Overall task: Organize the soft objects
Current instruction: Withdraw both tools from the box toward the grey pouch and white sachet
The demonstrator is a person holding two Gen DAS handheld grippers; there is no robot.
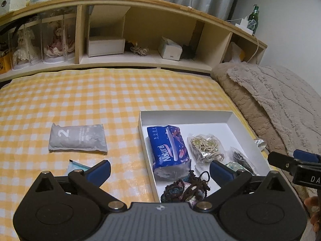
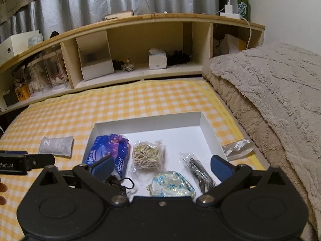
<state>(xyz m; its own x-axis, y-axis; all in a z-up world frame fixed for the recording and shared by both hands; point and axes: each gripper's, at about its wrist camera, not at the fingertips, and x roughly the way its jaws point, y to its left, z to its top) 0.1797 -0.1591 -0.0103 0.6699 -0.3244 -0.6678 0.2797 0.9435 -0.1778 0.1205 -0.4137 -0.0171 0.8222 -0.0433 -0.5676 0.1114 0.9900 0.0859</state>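
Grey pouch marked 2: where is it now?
The grey pouch marked 2 lies flat on the yellow checked sheet, outside and left of the white box, nearest the blue Natural tissue pack inside.

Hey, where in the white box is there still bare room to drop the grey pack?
The back of the box is bare, from its far wall to the blue tissue pack and cord bag. The front is crowded: the floral pouch, dark bag and knit piece fill it. The grey pack lies on the checked sheet, left of the box.
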